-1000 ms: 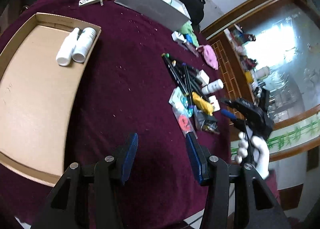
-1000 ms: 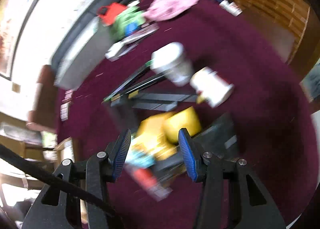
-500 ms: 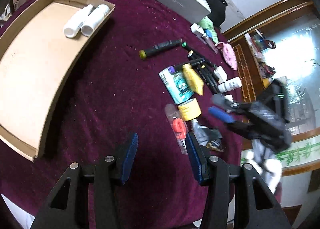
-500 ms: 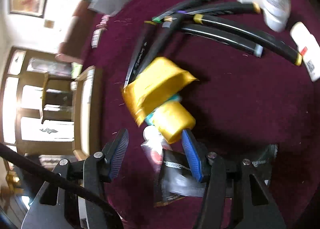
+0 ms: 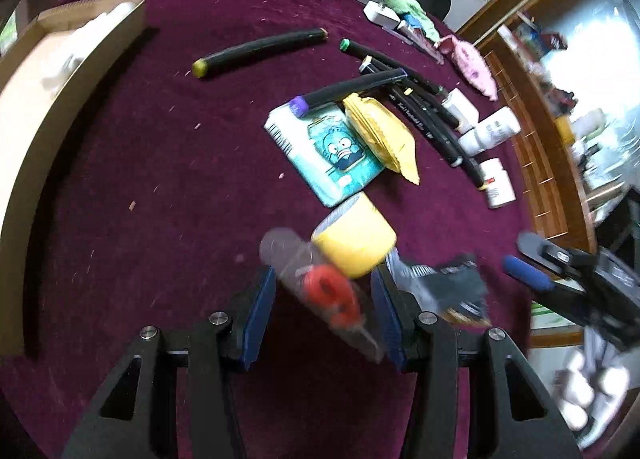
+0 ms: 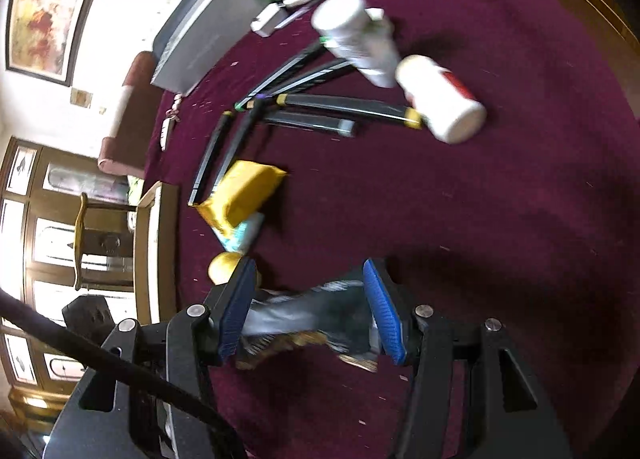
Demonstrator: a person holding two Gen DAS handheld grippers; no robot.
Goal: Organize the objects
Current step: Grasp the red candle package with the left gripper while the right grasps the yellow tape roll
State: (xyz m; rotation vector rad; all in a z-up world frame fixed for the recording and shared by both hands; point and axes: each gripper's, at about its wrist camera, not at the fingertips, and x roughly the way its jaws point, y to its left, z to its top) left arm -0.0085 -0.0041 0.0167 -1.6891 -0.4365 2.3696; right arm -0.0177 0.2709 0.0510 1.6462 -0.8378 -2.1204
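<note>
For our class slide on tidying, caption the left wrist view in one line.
Open left gripper straddles a clear packet beside a yellow tape roll on maroon cloth.

Right gripper (image 6: pixel 310 309) low over maroon cloth (image 6: pixel 460 227), jaws apart, blurred dark foil packet (image 6: pixel 308 309) between blue pads (image 6: pixel 380 311); contact unclear
Yellow tape roll (image 6: pixel 224 265) just beside left pad
Yellow pouch (image 6: pixel 244 195) lying over teal packet (image 6: pixel 244 235)
Black markers (image 6: pixel 320 103) fanned beyond
Two white bottles (image 6: pixel 360 43) on sides near markers, touching
Cardboard tray (image 6: pixel 146 251) at left
</note>
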